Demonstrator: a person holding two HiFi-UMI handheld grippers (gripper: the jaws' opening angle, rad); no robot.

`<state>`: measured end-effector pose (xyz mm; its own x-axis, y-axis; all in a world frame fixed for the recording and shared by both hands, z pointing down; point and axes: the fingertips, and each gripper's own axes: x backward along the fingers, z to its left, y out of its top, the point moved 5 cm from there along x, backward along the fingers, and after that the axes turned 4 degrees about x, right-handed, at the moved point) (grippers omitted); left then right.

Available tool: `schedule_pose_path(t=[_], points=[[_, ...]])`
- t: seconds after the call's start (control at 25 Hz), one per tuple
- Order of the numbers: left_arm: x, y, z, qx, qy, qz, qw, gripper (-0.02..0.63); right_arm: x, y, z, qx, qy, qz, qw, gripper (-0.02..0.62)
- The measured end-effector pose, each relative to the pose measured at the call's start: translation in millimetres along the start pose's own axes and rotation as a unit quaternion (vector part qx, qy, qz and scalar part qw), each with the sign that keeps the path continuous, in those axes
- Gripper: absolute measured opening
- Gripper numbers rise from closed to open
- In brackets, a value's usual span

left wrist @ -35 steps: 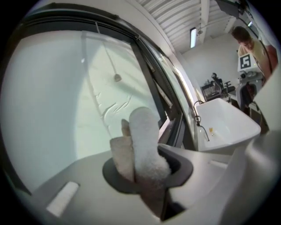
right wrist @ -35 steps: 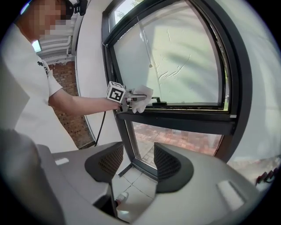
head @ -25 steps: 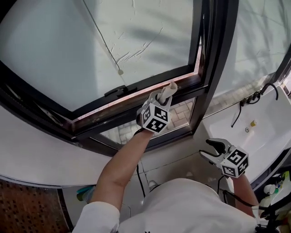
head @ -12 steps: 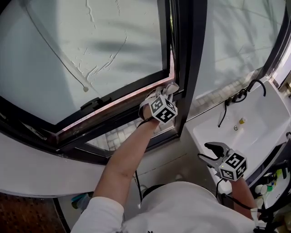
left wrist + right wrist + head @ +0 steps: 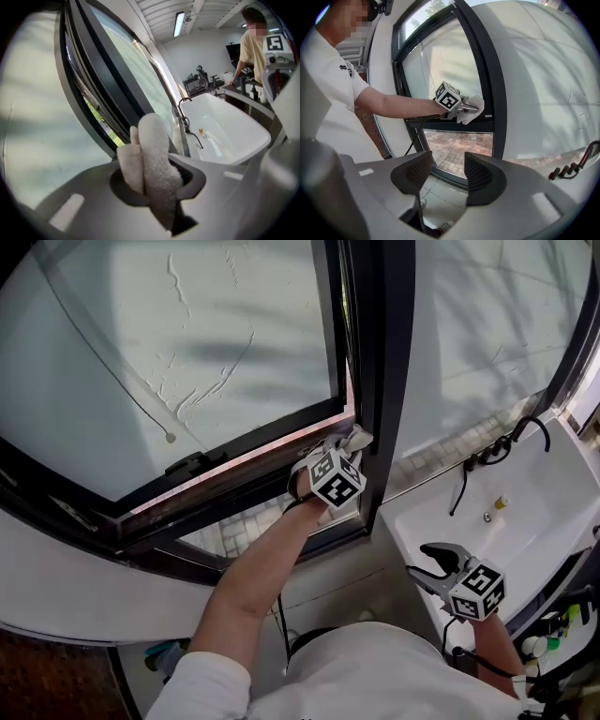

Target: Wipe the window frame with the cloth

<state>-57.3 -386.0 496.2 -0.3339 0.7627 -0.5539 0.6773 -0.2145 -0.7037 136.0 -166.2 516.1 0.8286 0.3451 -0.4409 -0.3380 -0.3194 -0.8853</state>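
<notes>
My left gripper [image 5: 345, 448] is shut on a folded white cloth [image 5: 354, 438], which presses into the corner where the dark window frame's lower rail [image 5: 234, 465] meets its upright post [image 5: 380, 352]. In the left gripper view the cloth [image 5: 152, 166] stands up between the jaws, close to the frame [image 5: 101, 93]. The right gripper view shows that cloth [image 5: 471, 108] against the frame [image 5: 487, 79] from the side. My right gripper [image 5: 434, 564] hangs low at the right, open and empty, over the basin's edge; its jaws [image 5: 444, 174] stand apart.
A white basin [image 5: 525, 512] with a black tap [image 5: 525, 427] sits at the right below the window. Bottles [image 5: 553, 629] stand at the far right edge. A person [image 5: 253, 47] stands in the room behind. A cable [image 5: 279, 610] hangs from my left arm.
My left gripper has slid the cloth rightward along the lower rail into the corner by the post. The right gripper has stayed low and open.
</notes>
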Motion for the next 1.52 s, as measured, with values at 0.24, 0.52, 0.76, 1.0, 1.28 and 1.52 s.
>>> schedule_pose_path(t=[0.24, 0.52, 0.76, 1.0, 1.28, 1.52], points=[[52, 30, 15, -0.029, 0.012, -0.038, 0.9988, 0.1, -12, 8, 0, 0.018, 0.024, -0.009, 1.0, 0.219], [148, 101, 82, -0.066, 0.066, -0.096, 0.9909, 0.1, -23, 23, 1, 0.043, 0.045, -0.018, 0.998, 0.219], [220, 158, 104, -0.068, 0.104, -0.156, 0.9799, 0.1, -22, 33, 9, 0.064, 0.061, -0.031, 0.996, 0.219], [265, 152, 81, -0.043, 0.112, -0.192, 0.974, 0.1, -9, 57, 19, 0.095, 0.078, -0.056, 0.991, 0.221], [328, 64, 27, 0.023, 0.157, -0.188, 0.9692, 0.101, 3, 86, 26, 0.113, 0.093, -0.075, 0.986, 0.221], [387, -34, -46, 0.15, 0.174, -0.167, 0.9588, 0.101, -5, 107, 59, 0.136, 0.107, -0.095, 0.98, 0.221]])
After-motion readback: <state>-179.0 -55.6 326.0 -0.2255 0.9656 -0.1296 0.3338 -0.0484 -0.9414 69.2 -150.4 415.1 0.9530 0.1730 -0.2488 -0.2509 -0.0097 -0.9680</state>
